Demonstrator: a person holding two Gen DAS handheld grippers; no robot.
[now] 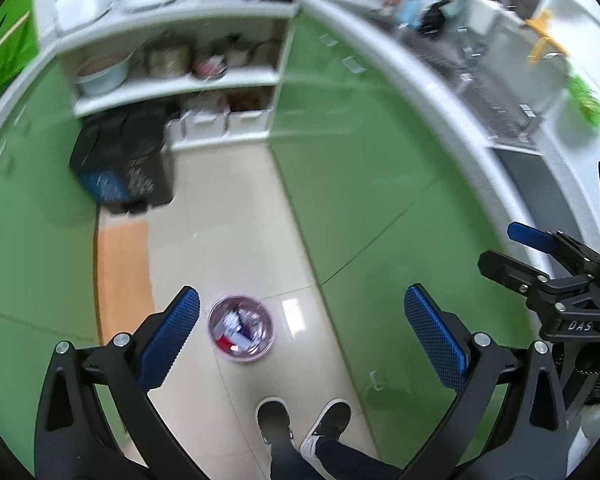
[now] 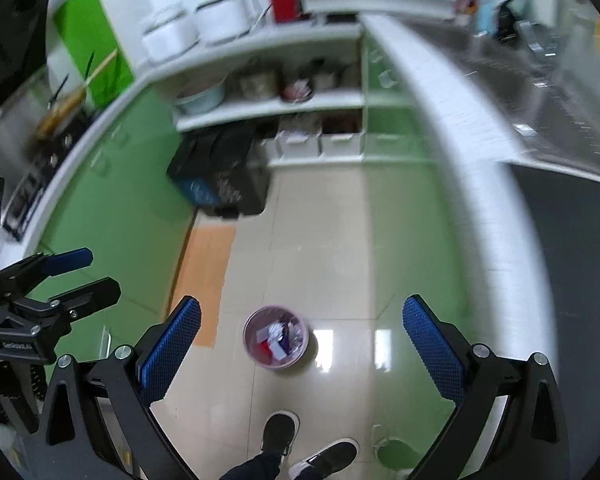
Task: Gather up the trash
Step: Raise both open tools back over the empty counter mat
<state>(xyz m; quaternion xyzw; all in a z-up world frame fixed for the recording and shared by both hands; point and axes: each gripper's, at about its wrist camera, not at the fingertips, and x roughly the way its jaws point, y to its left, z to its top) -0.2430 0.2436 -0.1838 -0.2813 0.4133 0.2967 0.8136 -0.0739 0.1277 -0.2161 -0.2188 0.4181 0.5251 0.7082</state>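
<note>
A small pink waste bin [image 1: 241, 329] stands on the tiled floor below me, holding white, red and purple scraps. It also shows in the right wrist view, as the bin [image 2: 276, 337]. My left gripper [image 1: 302, 334] is open high above the floor, nothing between its blue pads. My right gripper [image 2: 301, 340] is open too, and empty. Each gripper shows at the edge of the other's view: the right gripper [image 1: 508, 248], the left gripper [image 2: 96, 272]. Both views are blurred.
A person's two dark shoes [image 1: 304, 420] stand just behind the bin. Green cabinets [image 1: 364, 168] line both sides of the narrow floor. A black bin [image 1: 128, 160] and an orange mat [image 1: 122, 276] lie ahead. A white counter with a steel sink [image 1: 488, 80] runs on the right.
</note>
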